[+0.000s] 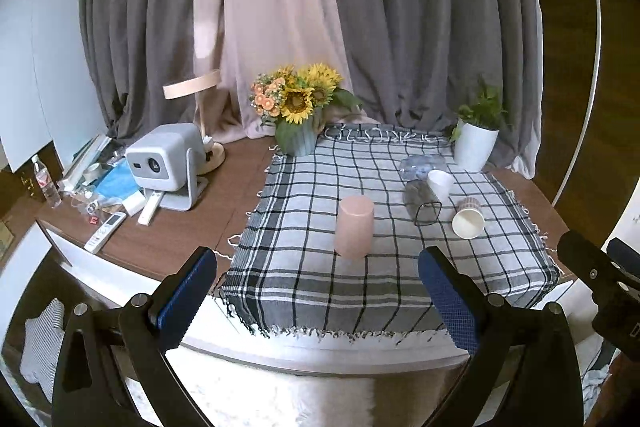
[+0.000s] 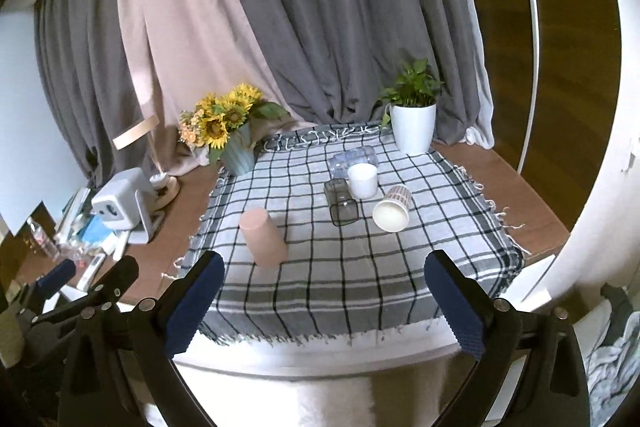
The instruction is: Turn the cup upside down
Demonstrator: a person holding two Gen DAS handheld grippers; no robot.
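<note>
Pink matte cup (image 1: 354, 227) mouth-down on checked cloth (image 1: 304, 291), looks already flipped | left gripper (image 1: 316, 291) spread wide, empty, cup at its 12 o'clock, apart | right gripper (image 2: 320, 303) likewise agape, cup (image 2: 264, 237) at 11 | paper cup (image 2: 393, 209) on its side, glass tumbler (image 2: 340, 207) toppled beside it.

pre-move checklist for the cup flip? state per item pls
1. Left gripper open and empty: ok.
2. Right gripper open and empty: ok.
3. Pink cup already mouth-down on the cloth: ok, nothing to do there.
4. White cup upright, mouth up: not ok, needs flipping.
5. Paper cup on its side, mouth toward the cameras: not ok.
6. Room around the white cup: not ok. Glass and bottle lie right beside it; whether they touch it, cannot tell.
</note>
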